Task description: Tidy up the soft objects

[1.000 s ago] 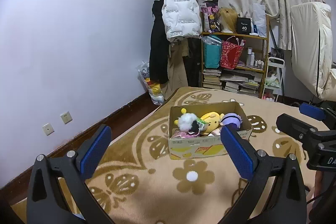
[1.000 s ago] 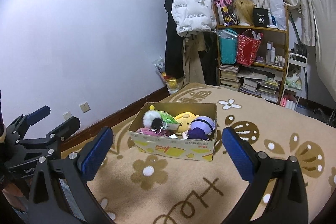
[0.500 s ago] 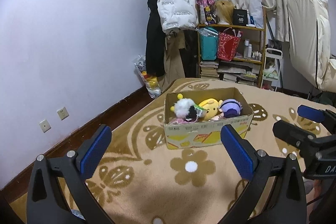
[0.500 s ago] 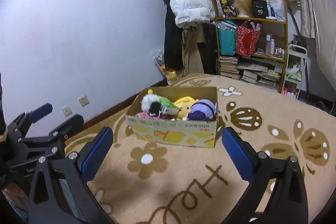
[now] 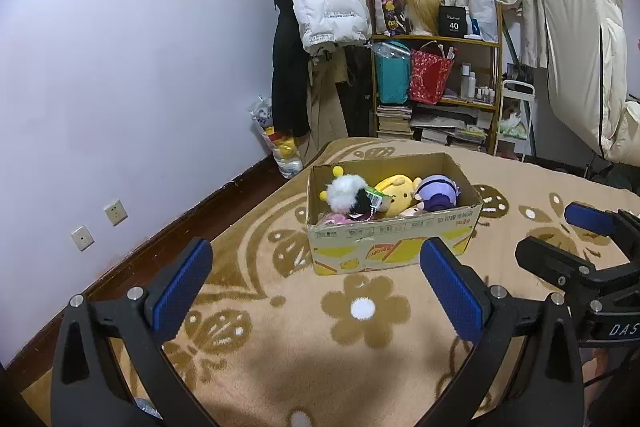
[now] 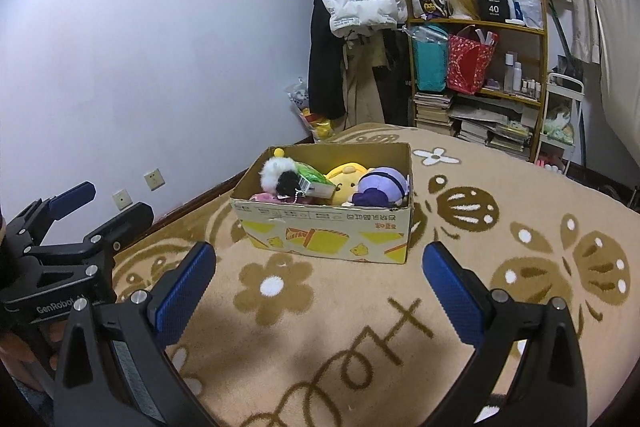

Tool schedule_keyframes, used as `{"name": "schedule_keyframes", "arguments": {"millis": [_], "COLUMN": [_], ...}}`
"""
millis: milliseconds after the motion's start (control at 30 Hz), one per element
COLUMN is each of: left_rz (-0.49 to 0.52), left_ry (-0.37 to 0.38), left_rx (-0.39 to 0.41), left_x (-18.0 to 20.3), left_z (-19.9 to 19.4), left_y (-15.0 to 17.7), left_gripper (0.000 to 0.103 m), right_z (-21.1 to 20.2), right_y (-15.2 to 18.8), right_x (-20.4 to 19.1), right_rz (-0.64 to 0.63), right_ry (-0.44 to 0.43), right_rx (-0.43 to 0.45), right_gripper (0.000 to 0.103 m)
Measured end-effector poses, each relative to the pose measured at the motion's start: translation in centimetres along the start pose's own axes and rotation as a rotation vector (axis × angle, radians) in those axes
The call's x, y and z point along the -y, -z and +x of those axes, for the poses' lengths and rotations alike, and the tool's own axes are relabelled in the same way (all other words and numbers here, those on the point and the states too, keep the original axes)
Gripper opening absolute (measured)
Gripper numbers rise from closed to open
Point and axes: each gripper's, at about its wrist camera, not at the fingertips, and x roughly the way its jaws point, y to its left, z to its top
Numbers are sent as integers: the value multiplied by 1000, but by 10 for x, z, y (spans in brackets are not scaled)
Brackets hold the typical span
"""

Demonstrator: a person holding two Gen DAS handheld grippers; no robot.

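The left gripper (image 5: 316,279) and the right gripper (image 6: 320,283) both hover above the beige flower-patterned carpet (image 6: 360,339), each with its blue-padded fingers (image 6: 182,297) spread wide and holding nothing. Ahead of them a cardboard box (image 5: 394,241) stands on the carpet. Inside it lie a white fluffy toy (image 5: 344,191), a yellow plush (image 5: 398,193) and a purple plush (image 5: 438,194), close together.
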Motion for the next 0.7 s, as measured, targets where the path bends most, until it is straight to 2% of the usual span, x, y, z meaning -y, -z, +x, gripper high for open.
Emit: {"name": "schedule_keyframes", "arguments": {"millis": [700], "left_rz": [25], "left_ry": [-12], "left_rx": [-19], "left_x": [2], "left_z": [6], "left_y": [2], "left_gripper": [103], "right_z": [-2], "right_y": [1], "right_x": [2], "right_rz": [1], "right_ry": [6], "right_rx": [-1], "right_gripper": [103]}}
